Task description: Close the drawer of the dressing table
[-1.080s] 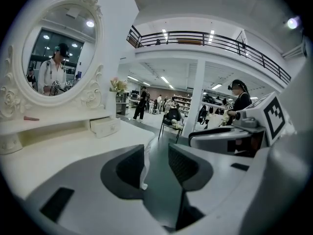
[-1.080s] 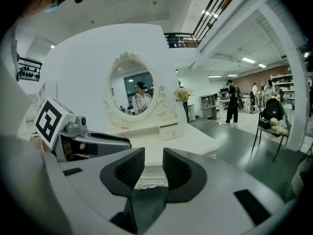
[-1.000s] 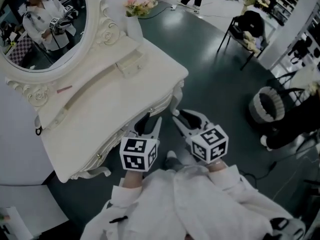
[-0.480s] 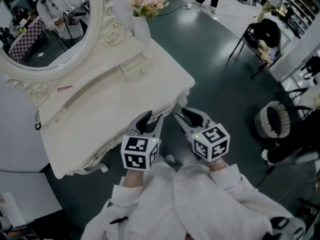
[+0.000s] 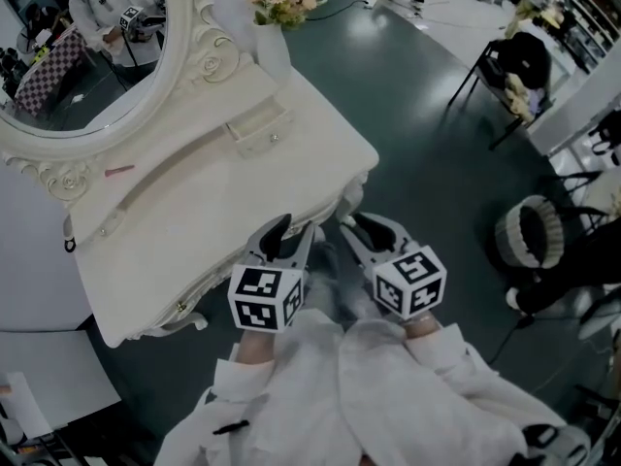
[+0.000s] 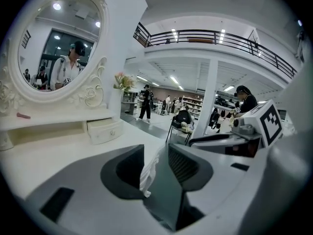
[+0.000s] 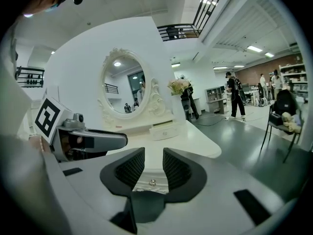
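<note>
Drawer [image 7: 146, 176] shows as a white front panel with a small crystal knob [image 7: 152, 182], tucked just under the front edge of the white dressing-table counter [image 5: 223, 192]. It sits at the near side of the counter, straight ahead of the person. Whether it is fully in or slightly out cannot be told.

Two hand-held tools reach toward that front edge, side by side. The left claw [image 5: 294, 231] is released, with a clear gap between its jaws. Through the gap shows only a carved white piece of the counter's front trim, which the pads do not press. The right claw [image 5: 367, 226] is also released and grips nothing. The knob appears in the gap between its jaws, a little beyond them.

White sleeves [image 5: 388, 386] fill the bottom of the head view.

At the back of the counter stands an ornate oval mirror [image 5: 78, 47]. Beside it sit a small jewellery drawer box [image 5: 257, 129] and a vase of pink flowers [image 5: 281, 3]. The dark green floor [image 5: 427, 144] holds a black chair [image 5: 519, 61] and a round basket [image 5: 529, 231], both well apart from the counter.
</note>
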The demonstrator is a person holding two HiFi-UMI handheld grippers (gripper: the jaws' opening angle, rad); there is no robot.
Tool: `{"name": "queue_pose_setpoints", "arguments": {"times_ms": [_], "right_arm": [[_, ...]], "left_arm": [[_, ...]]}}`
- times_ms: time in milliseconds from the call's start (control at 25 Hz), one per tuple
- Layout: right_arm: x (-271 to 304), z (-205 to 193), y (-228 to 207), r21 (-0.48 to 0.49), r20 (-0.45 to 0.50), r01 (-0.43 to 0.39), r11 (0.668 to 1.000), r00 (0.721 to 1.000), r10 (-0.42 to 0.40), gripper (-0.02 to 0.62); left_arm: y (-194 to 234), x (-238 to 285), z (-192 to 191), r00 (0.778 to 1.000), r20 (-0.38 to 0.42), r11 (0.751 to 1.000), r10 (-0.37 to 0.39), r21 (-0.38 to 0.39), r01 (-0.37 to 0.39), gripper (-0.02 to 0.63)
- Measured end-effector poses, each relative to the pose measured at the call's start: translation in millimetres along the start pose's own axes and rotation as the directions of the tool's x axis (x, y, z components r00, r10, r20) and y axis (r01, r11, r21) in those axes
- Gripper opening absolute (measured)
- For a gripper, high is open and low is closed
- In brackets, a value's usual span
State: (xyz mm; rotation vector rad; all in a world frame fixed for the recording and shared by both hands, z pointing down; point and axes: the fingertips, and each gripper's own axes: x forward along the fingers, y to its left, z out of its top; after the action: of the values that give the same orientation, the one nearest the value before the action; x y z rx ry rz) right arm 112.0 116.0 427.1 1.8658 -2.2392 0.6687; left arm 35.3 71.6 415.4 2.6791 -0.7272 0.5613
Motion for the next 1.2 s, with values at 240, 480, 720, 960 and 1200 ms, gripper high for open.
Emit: {"name": "queue_pose_setpoints", "arguments": {"times_ms": [240,480,720,960,1200], "right_arm": [[20.1,11.0,-22.1,0.020,-0.003,0.010,1.000,1.000,-0.010,0.112],[58.8,24.3,-35.4,0.001,-0.025,-0.024,1.000,0.999,0.024,0.112],[109.0,57.9,-51.4,-0.034,-0.041,-0.070,0.997,0.997,0.068,0.112],[159.4,88.7,-56.9,-0.079,-0.057,-0.113,0.990,0.992,0.109,0.112],[200.9,109.0,-53.1,-0.118,-0.086,-0.146,0.982,0.987,0.137,0.112]], "left_arm": [[15.6,26.5,11.5,1.000,-0.017,1.000,0.001,0.007,-0.001,0.137],[45.0,56.3,24.5,0.999,-0.031,1.000,0.020,-0.001,-0.020,0.137],[89.8,81.2,48.5,0.998,-0.021,0.998,0.064,-0.021,-0.064,0.137],[135.7,93.5,72.4,0.992,0.008,0.991,0.122,-0.054,-0.122,0.137],[176.6,93.0,69.2,0.986,-0.027,0.981,0.167,-0.093,-0.169,0.138]]}}
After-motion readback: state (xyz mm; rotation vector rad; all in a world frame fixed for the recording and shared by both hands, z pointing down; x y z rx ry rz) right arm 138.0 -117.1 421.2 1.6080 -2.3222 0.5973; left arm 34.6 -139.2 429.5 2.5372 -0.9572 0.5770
